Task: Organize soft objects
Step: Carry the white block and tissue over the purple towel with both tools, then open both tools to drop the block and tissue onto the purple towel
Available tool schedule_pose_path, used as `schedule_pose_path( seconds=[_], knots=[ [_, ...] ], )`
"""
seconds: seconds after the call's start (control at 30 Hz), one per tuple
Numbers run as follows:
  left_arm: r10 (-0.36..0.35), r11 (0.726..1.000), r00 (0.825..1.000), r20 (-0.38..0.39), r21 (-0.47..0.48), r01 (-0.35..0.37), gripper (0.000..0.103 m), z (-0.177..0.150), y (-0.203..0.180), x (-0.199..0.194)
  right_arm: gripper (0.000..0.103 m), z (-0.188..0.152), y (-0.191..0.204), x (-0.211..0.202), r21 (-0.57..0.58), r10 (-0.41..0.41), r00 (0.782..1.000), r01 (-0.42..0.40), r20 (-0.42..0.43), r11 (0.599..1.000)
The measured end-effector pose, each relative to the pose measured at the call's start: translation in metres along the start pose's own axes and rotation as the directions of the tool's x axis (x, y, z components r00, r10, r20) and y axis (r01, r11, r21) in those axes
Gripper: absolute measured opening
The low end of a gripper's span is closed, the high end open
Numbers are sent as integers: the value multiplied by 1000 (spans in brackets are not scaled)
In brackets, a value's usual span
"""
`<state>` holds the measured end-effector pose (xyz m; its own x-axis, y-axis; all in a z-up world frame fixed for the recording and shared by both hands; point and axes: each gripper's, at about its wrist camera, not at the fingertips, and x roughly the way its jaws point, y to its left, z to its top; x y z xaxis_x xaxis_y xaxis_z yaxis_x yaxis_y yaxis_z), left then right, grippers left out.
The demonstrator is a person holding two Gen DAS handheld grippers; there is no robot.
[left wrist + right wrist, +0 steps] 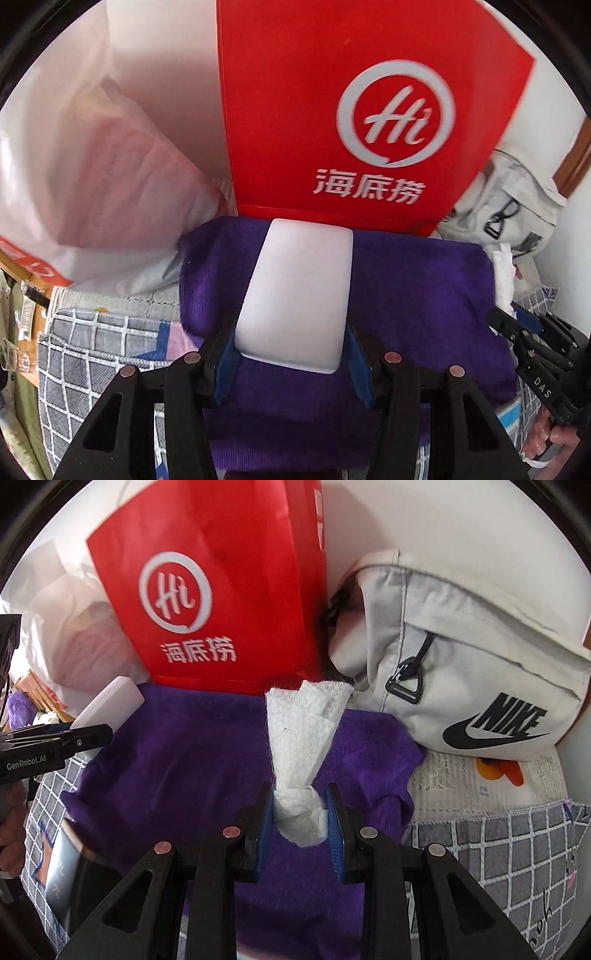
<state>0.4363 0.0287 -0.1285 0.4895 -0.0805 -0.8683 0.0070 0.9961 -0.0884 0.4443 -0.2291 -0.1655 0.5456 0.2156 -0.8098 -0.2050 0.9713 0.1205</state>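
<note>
Two tools work over a grey checked bed cover; the left tool grips a smooth white rounded slab, which looks firm and perhaps slippery, so the flat sides suit the pads; beneath both lies a soft purple plush towel, limp and light, best taken at a corner or folded edge, spread before the red paper bag at the bed's far edge; the right tool is clenched on a crumpled white cloth, floppy and light; a pale grey fabric bag sits right.
</note>
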Motion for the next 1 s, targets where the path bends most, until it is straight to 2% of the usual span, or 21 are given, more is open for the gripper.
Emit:
schedule_pose_path(
  seconds=[0.23, 0.33, 0.43, 0.8, 0.83, 0.87, 0.9, 0.93, 1.0],
  knots=[
    [-17, 1000, 999, -48, -21, 16, 50, 5, 2, 30, 27, 2, -14, 30, 48, 21, 998, -18, -62, 999],
    [-34, 998, 997, -62, -59, 30, 50, 6, 7, 40, 27, 0, -16, 40, 42, 17, 996, -13, -93, 999],
    [-33, 998, 996, -88, -48, 29, 50, 7, 4, 47, 27, 0, -16, 47, 48, 30, 993, -24, -118, 999],
    [-36, 998, 993, -111, -63, 29, 52, 12, 0, 65, 31, -2, -23, 54, 77, 9, 991, 1, -135, 997],
    [-42, 997, 992, -117, -65, 34, 52, 11, 4, 66, 35, -2, -24, 53, 79, 6, 991, 5, -133, 997],
    [-51, 997, 990, -129, -67, 42, 53, 10, 5, 69, 47, -1, -23, 53, 78, 2, 991, 8, -132, 997],
    [-58, 996, 989, -136, -70, 49, 58, 10, 9, 76, 54, -1, -23, 52, 75, 0, 992, 10, -129, 997],
    [-69, 996, 988, -135, -71, 60, 66, 11, 8, 79, 59, 0, -24, 50, 70, 13, 992, -5, -124, 998],
    [-68, 997, 991, -113, -54, 62, 72, 13, 5, 77, 65, 1, -20, 44, 42, -11, 994, 16, -111, 999]
  ],
)
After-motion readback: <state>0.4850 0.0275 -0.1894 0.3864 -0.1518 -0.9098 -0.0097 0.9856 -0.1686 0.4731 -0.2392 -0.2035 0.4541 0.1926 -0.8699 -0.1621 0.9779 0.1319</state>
